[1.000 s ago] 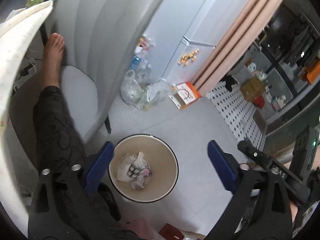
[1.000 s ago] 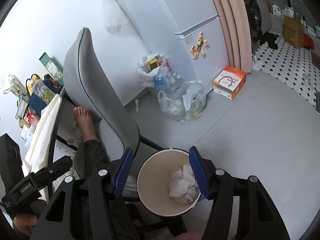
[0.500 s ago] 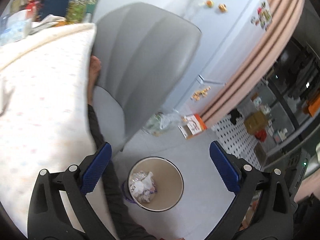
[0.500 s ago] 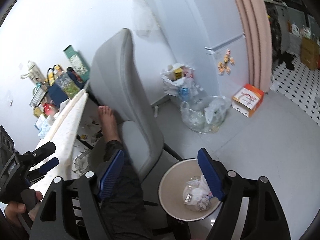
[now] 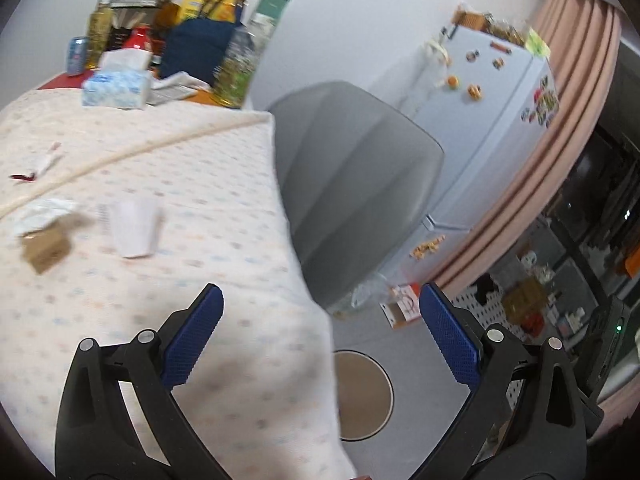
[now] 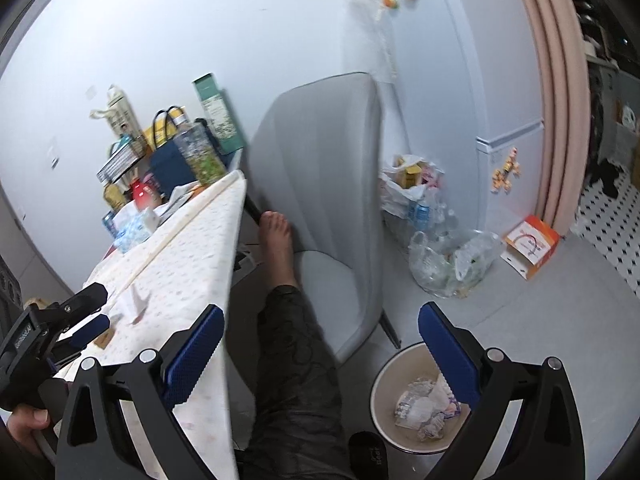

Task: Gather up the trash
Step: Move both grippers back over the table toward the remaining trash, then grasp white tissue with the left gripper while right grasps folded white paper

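My left gripper [image 5: 320, 324] is open and empty above the table's near right corner. On the tablecloth [image 5: 140, 280] lie a white cup [image 5: 134, 226], a small brown box [image 5: 46, 250], crumpled white paper [image 5: 42, 210] and a small wrapper [image 5: 46, 162]. The beige trash bin [image 5: 362, 394] stands on the floor below the table edge. My right gripper [image 6: 318, 346] is open and empty over the person's leg. The bin [image 6: 420, 400] below its right finger holds crumpled trash [image 6: 426, 408]. The left gripper [image 6: 76, 320] shows at the left of the right wrist view.
A grey chair [image 6: 332, 200] stands by the table with the person's bare foot [image 6: 276, 236] on its seat. Bags of bottles [image 6: 436, 240] and an orange box [image 6: 530, 246] sit by the white fridge [image 5: 480, 120]. A tissue box [image 5: 116, 86], bottles and bags crowd the table's far end.
Both grippers have lifted and swung left from over the bin toward the table. The left wrist view now looks across the tablecloth. The bin has dropped to the lower right.
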`<state>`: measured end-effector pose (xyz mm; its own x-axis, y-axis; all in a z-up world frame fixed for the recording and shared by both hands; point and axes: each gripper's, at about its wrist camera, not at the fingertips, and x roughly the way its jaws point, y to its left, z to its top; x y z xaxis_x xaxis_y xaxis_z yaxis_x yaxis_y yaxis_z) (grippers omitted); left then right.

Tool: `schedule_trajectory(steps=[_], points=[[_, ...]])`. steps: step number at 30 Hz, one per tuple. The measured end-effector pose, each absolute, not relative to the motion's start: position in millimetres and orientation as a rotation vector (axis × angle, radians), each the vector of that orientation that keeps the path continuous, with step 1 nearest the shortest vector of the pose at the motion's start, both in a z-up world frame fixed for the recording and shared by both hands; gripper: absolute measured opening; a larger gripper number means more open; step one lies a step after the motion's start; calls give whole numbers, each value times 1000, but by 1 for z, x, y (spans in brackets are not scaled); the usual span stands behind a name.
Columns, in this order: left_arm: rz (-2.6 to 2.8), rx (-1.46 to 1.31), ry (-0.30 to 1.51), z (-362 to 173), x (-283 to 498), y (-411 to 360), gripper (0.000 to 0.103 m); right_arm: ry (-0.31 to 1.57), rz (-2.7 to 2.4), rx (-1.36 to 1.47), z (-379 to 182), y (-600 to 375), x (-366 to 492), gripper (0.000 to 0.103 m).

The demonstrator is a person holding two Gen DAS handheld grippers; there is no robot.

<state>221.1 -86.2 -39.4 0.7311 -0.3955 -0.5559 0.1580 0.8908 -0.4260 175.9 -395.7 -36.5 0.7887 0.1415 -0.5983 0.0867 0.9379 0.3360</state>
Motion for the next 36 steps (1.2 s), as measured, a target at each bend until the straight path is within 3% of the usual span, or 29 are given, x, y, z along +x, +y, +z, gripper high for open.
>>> schedule_trajectory(steps=[16, 33, 36], points=[[-37, -459, 620, -44, 160, 84, 97, 682, 259, 262, -20, -242, 201, 95], [94, -530, 628, -69, 141, 165, 97, 767, 379, 163, -41, -150, 229, 95], [100, -540, 634, -73, 144, 171, 97, 804, 391, 143, -49, -139, 240, 91]])
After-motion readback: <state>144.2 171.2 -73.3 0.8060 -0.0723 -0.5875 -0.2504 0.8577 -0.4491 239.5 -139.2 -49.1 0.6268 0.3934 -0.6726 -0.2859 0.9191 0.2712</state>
